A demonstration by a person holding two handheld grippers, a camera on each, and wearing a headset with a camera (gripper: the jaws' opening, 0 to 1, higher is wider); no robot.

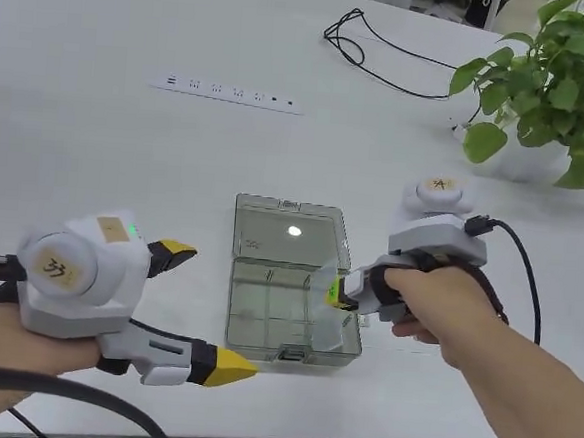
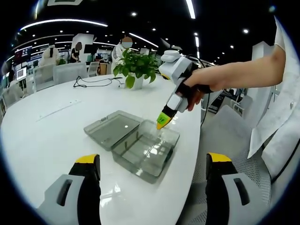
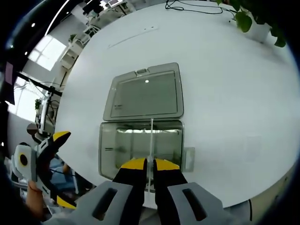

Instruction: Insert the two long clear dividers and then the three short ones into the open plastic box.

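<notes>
The open plastic box (image 1: pixel 265 312) sits on the white desk (image 1: pixel 97 145), near the front edge. Its lid (image 1: pixel 291 229) lies flat on the desk behind it, still joined to the box.

The right tongs (image 1: pixel 339 294) are over the right side of the box. In the right gripper view the right tongs (image 3: pixel 150 164) are pinched tight on a thin clear divider (image 3: pixel 151 136). The divider stands on its edge and points across the box (image 3: pixel 108 140) toward the lid (image 3: pixel 145 96). I cannot tell if the divider touches the box.

The left tongs (image 1: pixel 205 311) are to the left of the box and just beside it. They are spread wide with nothing in them. The left gripper view looks between them at the box (image 2: pixel 145 150) and the right tongs (image 2: pixel 162 122).

A green plant (image 1: pixel 553 77) is at the far right of the desk.
</notes>
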